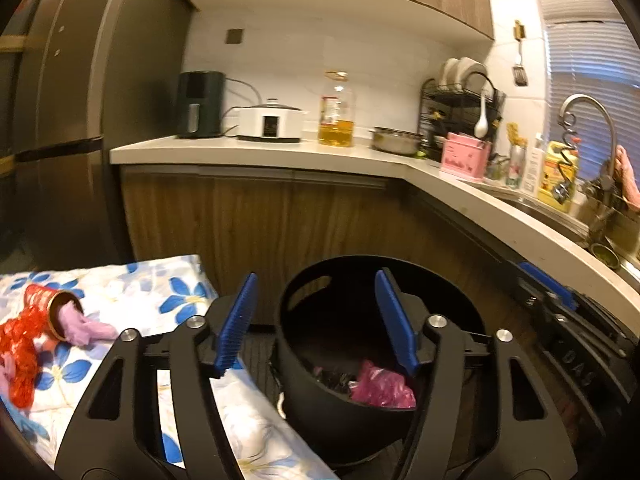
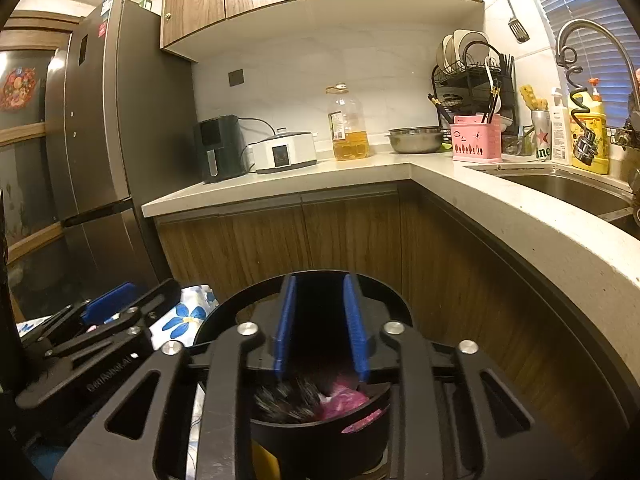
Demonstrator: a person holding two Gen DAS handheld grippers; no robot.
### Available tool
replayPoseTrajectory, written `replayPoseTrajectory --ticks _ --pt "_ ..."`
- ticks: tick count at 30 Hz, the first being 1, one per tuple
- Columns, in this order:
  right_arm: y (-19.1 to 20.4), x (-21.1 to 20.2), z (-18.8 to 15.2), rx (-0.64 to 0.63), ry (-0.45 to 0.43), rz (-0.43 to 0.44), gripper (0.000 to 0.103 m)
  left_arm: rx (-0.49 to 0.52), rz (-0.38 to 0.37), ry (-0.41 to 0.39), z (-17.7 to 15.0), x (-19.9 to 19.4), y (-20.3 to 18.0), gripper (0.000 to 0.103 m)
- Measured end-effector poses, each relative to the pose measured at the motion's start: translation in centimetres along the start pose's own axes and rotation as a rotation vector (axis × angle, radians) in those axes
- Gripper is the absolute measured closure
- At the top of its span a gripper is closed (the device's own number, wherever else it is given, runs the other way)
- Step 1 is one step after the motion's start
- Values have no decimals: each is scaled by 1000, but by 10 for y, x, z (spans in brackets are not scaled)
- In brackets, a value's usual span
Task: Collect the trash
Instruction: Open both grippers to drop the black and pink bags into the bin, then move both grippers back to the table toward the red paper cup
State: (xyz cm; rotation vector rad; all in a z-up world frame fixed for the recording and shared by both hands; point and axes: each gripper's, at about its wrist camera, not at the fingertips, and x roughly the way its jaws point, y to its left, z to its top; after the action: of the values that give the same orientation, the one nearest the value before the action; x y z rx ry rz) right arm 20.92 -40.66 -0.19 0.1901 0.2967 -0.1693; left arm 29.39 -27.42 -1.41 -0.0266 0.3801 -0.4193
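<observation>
Two released grippers, left gripper (image 1: 316,320) and right gripper (image 2: 322,326) over black bin (image 1: 320,416) (pink wrapper (image 1: 382,390) inside)

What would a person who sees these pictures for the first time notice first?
The round black plastic bin below both cameras draws the eye, with crumpled pink plastic trash lying inside. The left hand-held gripper and the right hand-held gripper stand over it, their blue pads apart and holding nothing. To the left, a red cylindrical can lies on its side on the blue-flowered white cloth, with pale purple stuffing hanging from its mouth.
</observation>
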Motion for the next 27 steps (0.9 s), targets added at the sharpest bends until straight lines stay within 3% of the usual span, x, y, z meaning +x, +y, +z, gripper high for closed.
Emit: replayPoseTrajectory --ticks 5,12,19,27 --pt "4 -9 -4 -1 1 -2 43 -17 60 -13 -5 -18 18 25" --pt "12 -31 -12 19 -3 -5 17 -58 115 -11 -17 -60 41 9" --pt "37 -60 -21 -9 -4 7 14 -72 175 -16 -37 -114 65 6" --pt "78 -83 -40 -18 10 65 9 -160 314 -10 -57 -178 122 6"
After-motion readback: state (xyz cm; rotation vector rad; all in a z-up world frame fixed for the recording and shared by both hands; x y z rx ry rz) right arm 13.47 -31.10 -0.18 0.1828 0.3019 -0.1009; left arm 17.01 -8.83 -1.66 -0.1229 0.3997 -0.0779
